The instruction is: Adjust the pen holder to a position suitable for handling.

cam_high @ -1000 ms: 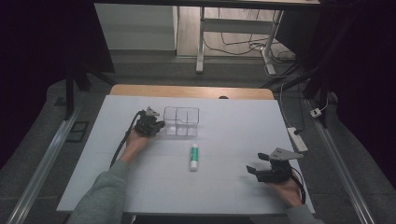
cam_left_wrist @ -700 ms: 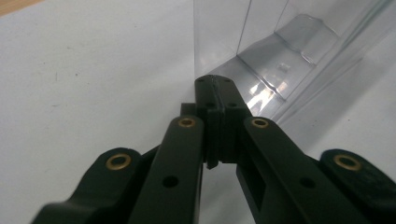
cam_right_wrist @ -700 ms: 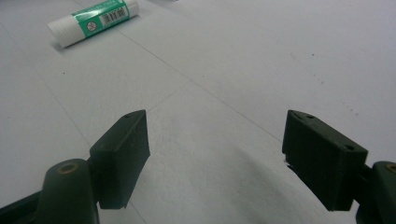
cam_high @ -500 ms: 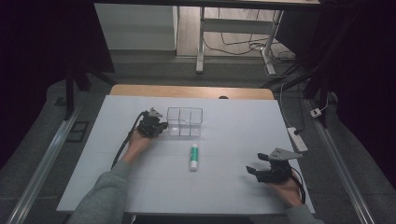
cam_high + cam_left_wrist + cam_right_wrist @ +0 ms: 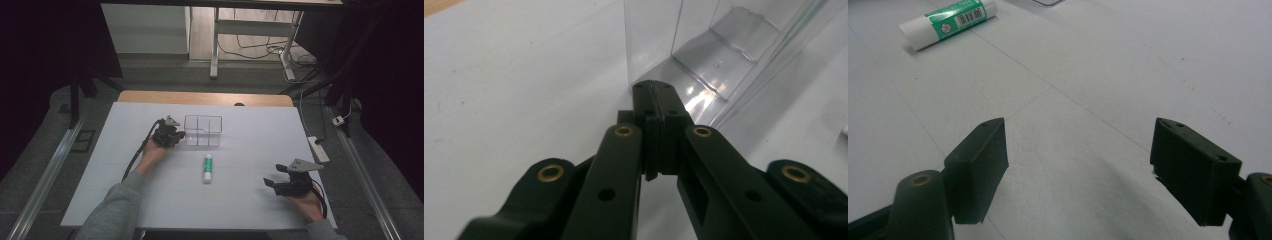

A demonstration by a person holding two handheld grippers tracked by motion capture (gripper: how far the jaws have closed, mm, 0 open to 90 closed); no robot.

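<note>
1. Over the last second your left gripper (image 5: 175,135) has crept a little toward 3 o'clock with the clear divided box (image 5: 203,131); the box now sits slightly farther that way on the white table (image 5: 100,165) than it did.
2. In the left gripper view its jaws are pressed together right at the box's near corner (image 5: 659,60). I cannot tell whether a wall is pinched between them or whether they only push against it.
3. My reading: you are nudging or dragging the box into place, not yet loading it.
4. Your right gripper (image 5: 274,183) has barely moved. It rests low at about 4 o'clock on the table with its jaws wide apart and nothing between them.
5. The green-and-white glue stick (image 5: 207,167) lies flat where it was, just toward 6 o'clock of the box and apart from it.
6. From the right gripper (image 5: 1078,170), the glue stick (image 5: 948,22) lies at about 10 o'clock, well apart.
</note>
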